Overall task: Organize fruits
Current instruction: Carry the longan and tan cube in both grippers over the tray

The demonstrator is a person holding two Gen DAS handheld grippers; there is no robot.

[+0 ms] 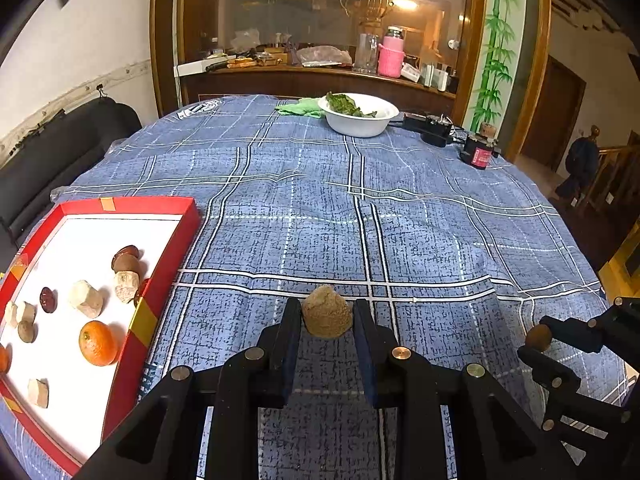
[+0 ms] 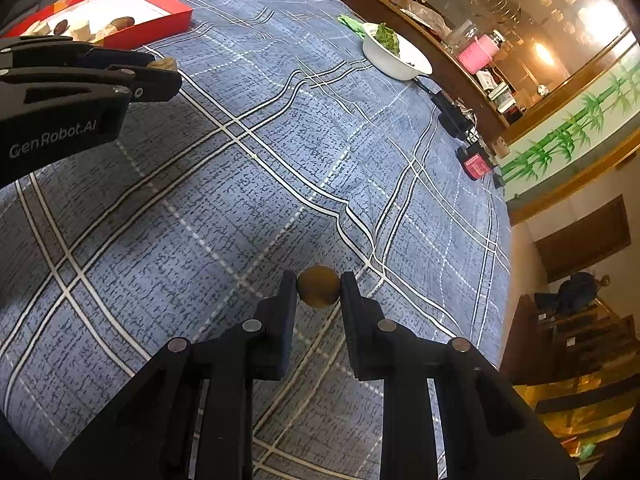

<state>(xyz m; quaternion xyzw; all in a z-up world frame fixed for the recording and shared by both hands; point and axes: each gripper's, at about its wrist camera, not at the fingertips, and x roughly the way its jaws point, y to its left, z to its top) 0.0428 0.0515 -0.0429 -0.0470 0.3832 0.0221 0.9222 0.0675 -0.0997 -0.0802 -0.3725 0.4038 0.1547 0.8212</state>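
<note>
Blue plaid tablecloth [image 1: 400,208] across the whole table. At the left edge, red tray [image 1: 168,248] with white floor, holding an orange [image 1: 97,343] and pale chunks. Far back, white bowl [image 1: 362,120] of greens. Left gripper [image 1: 327,314] clenched on a rough tan chunk [image 1: 326,312]. Right gripper [image 2: 319,286] clamped on a small round brown fruit [image 2: 319,286], above the cloth.

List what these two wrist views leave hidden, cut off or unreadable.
- Red cardboard tray: left wrist view's left and bottom edges cut off its near corner; a second orange fruit shows only as a sliver.
- Same tray in the right wrist view: the left tongs hide most of it.
- White bowl: its rim hides everything beneath the green leaves.
- Red-labelled black cylinder: label too small to read.
</note>
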